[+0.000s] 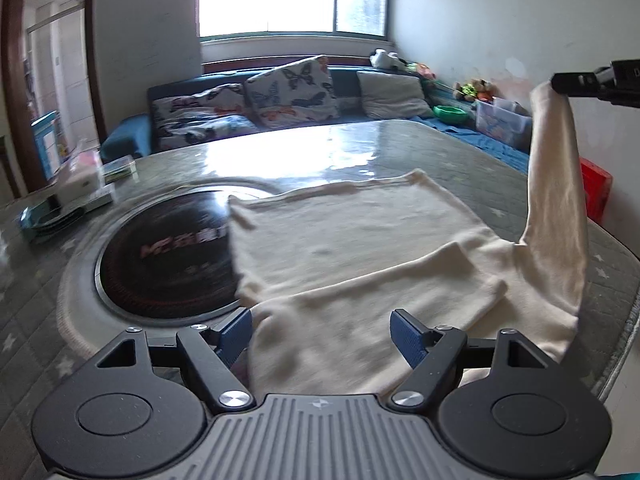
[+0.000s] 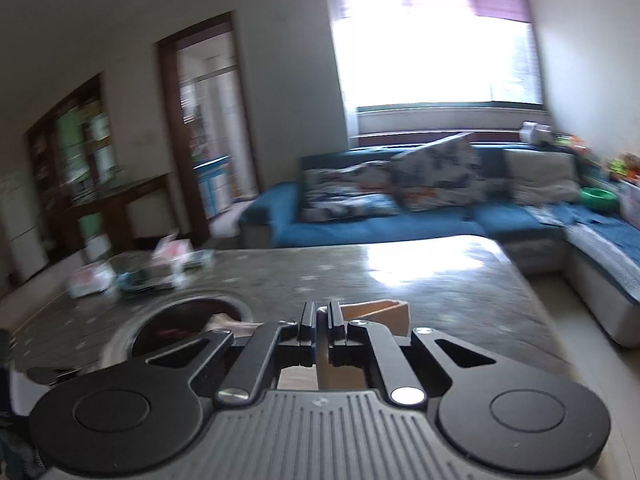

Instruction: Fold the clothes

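Observation:
A cream long-sleeved top [image 1: 360, 236] lies spread on the glass-topped table [image 1: 304, 152], one sleeve folded across its near part. My left gripper [image 1: 322, 334] is open and empty, low over the garment's near edge. My right gripper [image 1: 560, 82] shows at the upper right of the left wrist view, shut on the end of the other sleeve [image 1: 556, 184] and holding it lifted high above the table. In the right wrist view the right gripper [image 2: 322, 318] is shut with cream cloth [image 2: 376, 312] pinched between its jaws.
A round black hotplate [image 1: 168, 256] is set in the table, partly under the top's left edge. Boxes and packets [image 1: 80, 184] lie at the table's far left. A blue sofa with cushions [image 1: 280, 96] stands behind the table. A red box [image 1: 596, 188] stands at the right.

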